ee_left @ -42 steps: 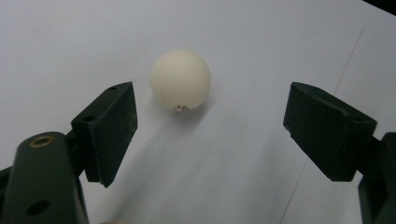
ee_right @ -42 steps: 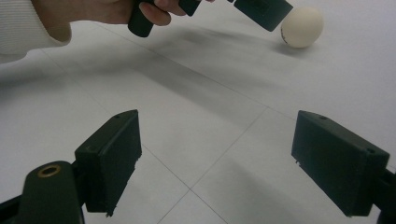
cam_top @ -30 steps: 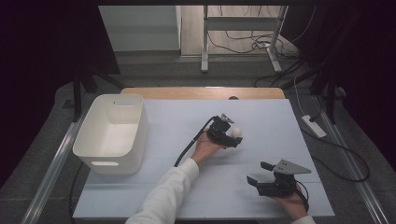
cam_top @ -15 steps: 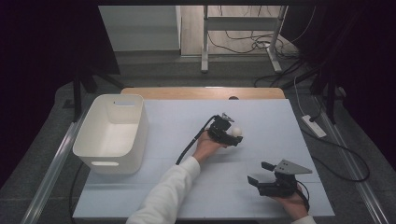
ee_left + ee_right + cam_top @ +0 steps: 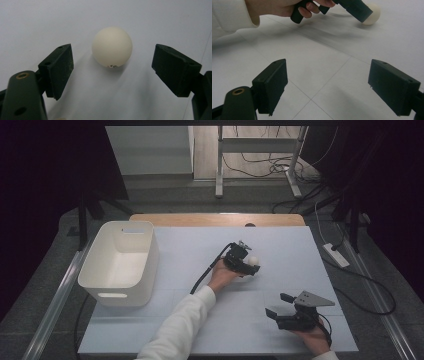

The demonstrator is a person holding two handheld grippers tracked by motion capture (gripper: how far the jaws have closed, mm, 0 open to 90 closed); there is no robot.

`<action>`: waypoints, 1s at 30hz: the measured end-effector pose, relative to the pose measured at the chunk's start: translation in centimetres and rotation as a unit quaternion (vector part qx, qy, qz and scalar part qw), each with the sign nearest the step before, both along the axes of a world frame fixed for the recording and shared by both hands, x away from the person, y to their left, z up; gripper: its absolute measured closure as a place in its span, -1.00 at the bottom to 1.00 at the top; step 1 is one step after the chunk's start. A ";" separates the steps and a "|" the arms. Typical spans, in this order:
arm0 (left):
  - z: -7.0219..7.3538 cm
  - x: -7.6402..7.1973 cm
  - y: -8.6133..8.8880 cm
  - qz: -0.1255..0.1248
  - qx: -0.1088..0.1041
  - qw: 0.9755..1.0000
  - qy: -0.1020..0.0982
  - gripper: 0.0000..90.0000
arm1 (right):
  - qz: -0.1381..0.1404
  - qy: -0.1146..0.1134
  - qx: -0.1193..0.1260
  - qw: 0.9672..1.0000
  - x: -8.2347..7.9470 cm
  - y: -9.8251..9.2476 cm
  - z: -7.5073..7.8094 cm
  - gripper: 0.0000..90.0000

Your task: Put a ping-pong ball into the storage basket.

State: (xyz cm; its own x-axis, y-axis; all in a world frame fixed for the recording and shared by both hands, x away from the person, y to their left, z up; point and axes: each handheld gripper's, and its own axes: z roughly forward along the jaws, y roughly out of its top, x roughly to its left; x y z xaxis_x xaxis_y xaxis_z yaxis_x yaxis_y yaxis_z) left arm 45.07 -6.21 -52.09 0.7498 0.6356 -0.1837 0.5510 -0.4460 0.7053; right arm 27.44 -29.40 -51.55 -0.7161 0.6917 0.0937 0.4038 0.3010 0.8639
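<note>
In the high view, the white ball is lying on the table, right of the basket, at the left gripper. Being round, it is showing no long axis.

In the left gripper view, the ball is sitting between open jaws, untouched; its small mark is facing the camera.

In the right gripper view, the right gripper is standing open. Nothing is looking changed from before.

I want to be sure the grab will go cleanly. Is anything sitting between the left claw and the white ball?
Nothing visible does. In the left gripper view the white ball lies on the bare white table, ahead of the open left claw, with clear gaps to both jaws.
</note>
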 end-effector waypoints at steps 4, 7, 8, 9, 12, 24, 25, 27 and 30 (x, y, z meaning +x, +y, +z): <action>-0.2 0.2 -0.2 0.002 0.002 1.000 0.001 -0.58 | -0.001 0.000 0.000 1.000 0.0 0.0 0.0 -0.64; -0.2 0.3 -0.2 0.002 0.002 1.000 0.002 -0.58 | 0.000 0.000 0.000 1.000 0.0 0.0 0.0 -0.65; -0.3 0.4 -0.3 0.002 0.002 1.000 0.002 -0.58 | -0.001 0.000 -0.001 1.000 0.0 0.0 0.0 -0.65; -0.3 0.4 -0.3 0.001 0.001 1.000 0.001 -0.58 | -0.001 0.000 0.000 1.000 0.0 -0.1 0.0 -0.64; -0.3 0.6 -0.4 0.001 0.004 1.000 0.001 -0.58 | -0.002 0.000 0.002 1.000 0.0 -0.1 -0.1 -0.65; -0.7 0.7 -0.5 -0.005 0.005 1.000 -0.002 0.06 | -0.005 0.000 0.002 1.000 0.0 -0.3 -0.1 -0.64; -0.7 0.8 -0.5 -0.005 0.003 1.000 -0.002 0.11 | -0.005 0.000 0.002 1.000 0.0 -0.3 -0.1 -0.64; -0.7 0.8 -0.4 0.000 0.001 1.000 0.003 0.13 | -0.005 0.000 0.003 1.000 0.0 -0.3 -0.1 -0.64; -0.7 0.9 -0.3 0.000 -0.003 1.000 0.008 0.14 | -0.005 0.000 0.003 1.000 -0.1 -0.3 0.0 -0.64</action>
State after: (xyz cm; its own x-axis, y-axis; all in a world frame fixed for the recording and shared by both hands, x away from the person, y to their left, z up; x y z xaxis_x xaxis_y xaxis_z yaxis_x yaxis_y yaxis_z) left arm 45.93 -6.55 -52.75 0.7473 0.6337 -0.2000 0.5617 -0.4417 0.6996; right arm 27.39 -29.74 -51.60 -0.7089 0.6986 0.0975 0.4067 0.2920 0.8656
